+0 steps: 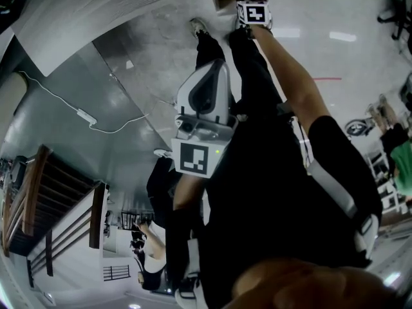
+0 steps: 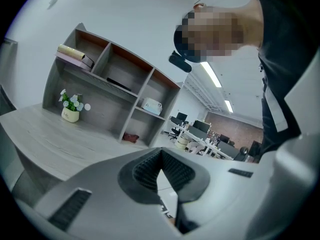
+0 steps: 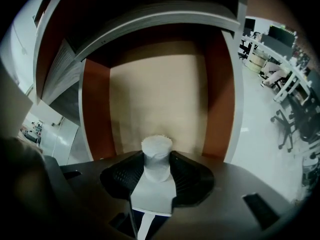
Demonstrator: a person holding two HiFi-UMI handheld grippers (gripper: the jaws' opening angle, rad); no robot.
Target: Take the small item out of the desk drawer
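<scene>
The right gripper point(image 3: 156, 168) reaches into the open desk drawer point(image 3: 95, 114), which has red-brown side walls and a tan floor. Its jaws are closed on the small white cylinder-shaped item point(image 3: 156, 149), and both ribbed pads seem to touch its sides. The item stands upright about midway between the two side walls, over the floor.

I judge that the step in hand is the lifting out. The grip is low on a smooth round body, so the pressure should stay even and the item upright. It is better to raise it only a little and then pull straight back. The grey wooden desk top point(image 3: 165, 21) hangs above the drawer, and the side walls are near, so a high or slanted lift could knock the item loose.

The left gripper point(image 2: 160, 156) waits away from the drawer with its jaws together and nothing between them. Its view shows a grey shelf unit point(image 2: 115, 84) and a small flower pot point(image 2: 71, 113) on the desk, both well apart from the work.
</scene>
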